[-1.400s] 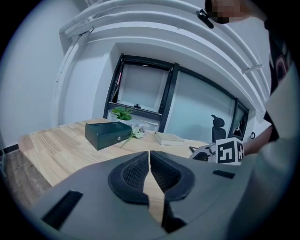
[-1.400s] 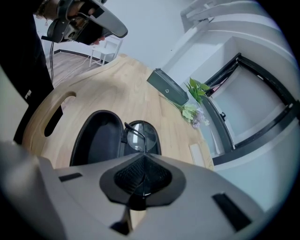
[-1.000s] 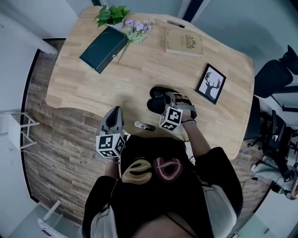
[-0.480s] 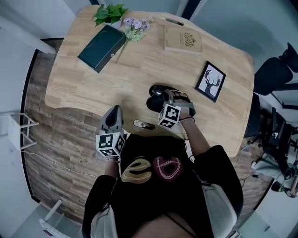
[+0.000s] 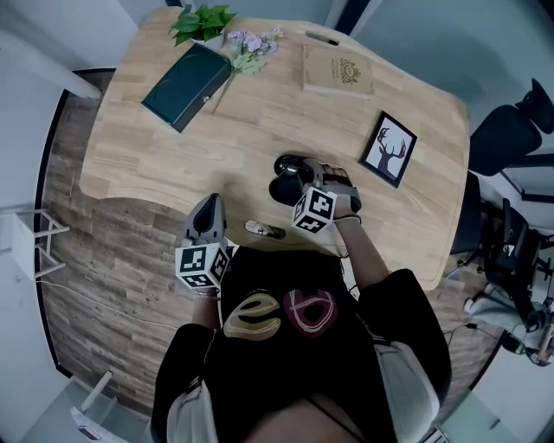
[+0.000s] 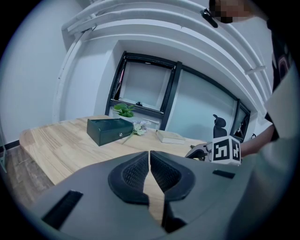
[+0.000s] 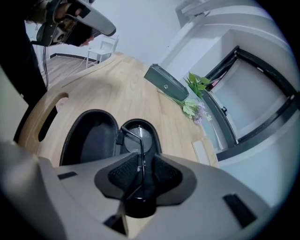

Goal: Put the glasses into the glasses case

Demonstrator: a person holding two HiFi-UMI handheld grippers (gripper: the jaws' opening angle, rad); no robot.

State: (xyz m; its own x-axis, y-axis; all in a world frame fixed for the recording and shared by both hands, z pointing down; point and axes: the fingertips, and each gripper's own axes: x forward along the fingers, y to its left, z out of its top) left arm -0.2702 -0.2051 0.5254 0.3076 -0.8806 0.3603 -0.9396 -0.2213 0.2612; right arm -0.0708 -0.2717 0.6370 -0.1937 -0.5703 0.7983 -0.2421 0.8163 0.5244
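The black glasses case point(image 5: 287, 176) lies open on the wooden table point(image 5: 260, 121), in front of the person. In the right gripper view, its empty lid half point(image 7: 89, 138) is on the left. The glasses point(image 7: 137, 136) lie in the other half. My right gripper point(image 7: 140, 171) point(image 5: 300, 180) points down at the case. Its jaws have just been opening, and a thin temple arm stands in the gap without being pressed. My left gripper point(image 5: 208, 208) point(image 6: 150, 165) hangs at the table's near edge, shut and empty, well left of the case.
A small dark and silver object point(image 5: 266, 230) lies at the near edge between the grippers. Far side: a dark green box point(image 5: 178, 76), a plant point(image 5: 197, 22), purple flowers point(image 5: 247, 48) and a book point(image 5: 338, 71). A framed deer picture point(image 5: 389, 149) is right of the case.
Both grippers keep their places in the head view. Only the camera's framing has shifted slightly.
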